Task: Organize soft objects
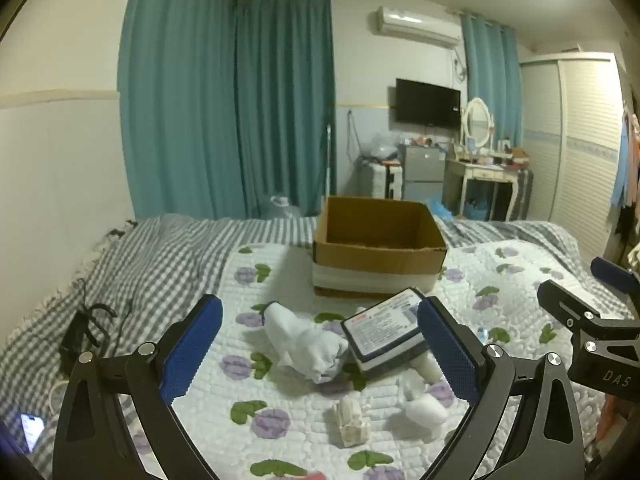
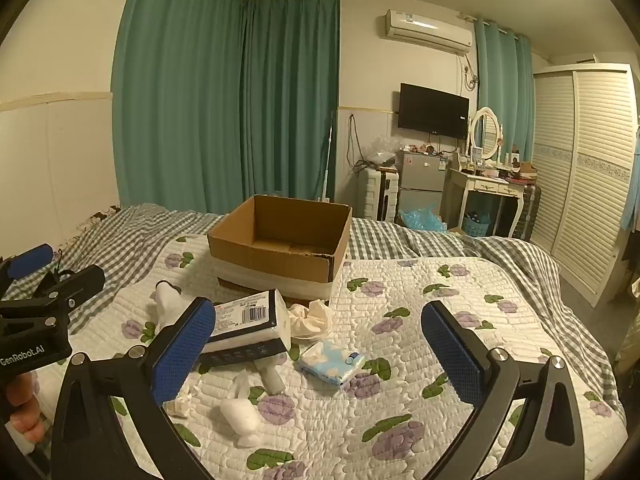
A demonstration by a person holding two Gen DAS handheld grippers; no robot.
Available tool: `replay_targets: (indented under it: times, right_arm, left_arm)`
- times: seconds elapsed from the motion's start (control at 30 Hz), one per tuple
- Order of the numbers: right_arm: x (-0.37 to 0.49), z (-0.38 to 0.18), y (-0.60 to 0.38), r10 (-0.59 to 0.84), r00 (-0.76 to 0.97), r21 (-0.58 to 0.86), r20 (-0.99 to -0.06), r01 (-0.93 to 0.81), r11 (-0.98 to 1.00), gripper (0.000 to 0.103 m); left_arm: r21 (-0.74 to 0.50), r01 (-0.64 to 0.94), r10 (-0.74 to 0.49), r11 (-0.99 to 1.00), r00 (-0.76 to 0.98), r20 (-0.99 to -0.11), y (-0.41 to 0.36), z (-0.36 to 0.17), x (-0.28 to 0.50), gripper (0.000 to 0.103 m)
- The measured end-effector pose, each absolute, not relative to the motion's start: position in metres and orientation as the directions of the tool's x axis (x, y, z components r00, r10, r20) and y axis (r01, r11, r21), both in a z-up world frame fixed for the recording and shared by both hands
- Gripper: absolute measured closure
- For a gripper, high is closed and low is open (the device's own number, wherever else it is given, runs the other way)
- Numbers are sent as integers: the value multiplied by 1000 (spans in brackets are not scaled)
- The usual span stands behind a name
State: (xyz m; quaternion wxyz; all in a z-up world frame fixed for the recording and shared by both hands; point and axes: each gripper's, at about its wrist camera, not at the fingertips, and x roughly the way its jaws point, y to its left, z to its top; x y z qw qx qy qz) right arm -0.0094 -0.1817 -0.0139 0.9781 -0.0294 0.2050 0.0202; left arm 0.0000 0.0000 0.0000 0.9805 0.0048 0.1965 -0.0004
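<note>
Open tongs (image 1: 320,344), white sock (image 1: 306,346), cardboard box (image 1: 378,258)

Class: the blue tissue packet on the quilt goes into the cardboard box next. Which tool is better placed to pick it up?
Right tool: the blue tissue packet lies between its open fingers, cardboard box straight beyond.

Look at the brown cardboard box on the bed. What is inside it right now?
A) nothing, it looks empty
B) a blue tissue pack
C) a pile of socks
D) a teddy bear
A: the cardboard box shows only its bare brown floor, while the blue tissue pack and the rolled white cloth lie on the flowered quilt in front of it.
</note>
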Motion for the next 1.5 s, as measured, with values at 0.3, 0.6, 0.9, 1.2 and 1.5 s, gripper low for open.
replay_targets:
  times: [0.3,0.6,0.9,1.2,1.5]
  right_arm:
    - [-8,-15,-181,23,914,-54,-404,-49,997,0]
    - [-8,-17,-181,23,914,-58,-406,-51,997,0]
    - [-7,-20,-182,22,913,-59,-407,-50,997,0]
    - [-7,-20,-182,21,912,-61,-409,-50,997,0]
    - [-7,-20,-181,19,912,-64,-411,-50,997,0]
  left_arm:
    - [-2,2,-3,1000,921,-389,1,-4,3,3]
    - [-3,12,-12,1000,923,-385,-3,-5,-3,3]
    - [-5,13,-14,1000,919,-393,-2,-4,0,3]
    - [-9,6,-9,1000,917,-399,0,-7,-1,3]
    - [-8,3,-6,1000,917,-398,0,-7,-2,3]
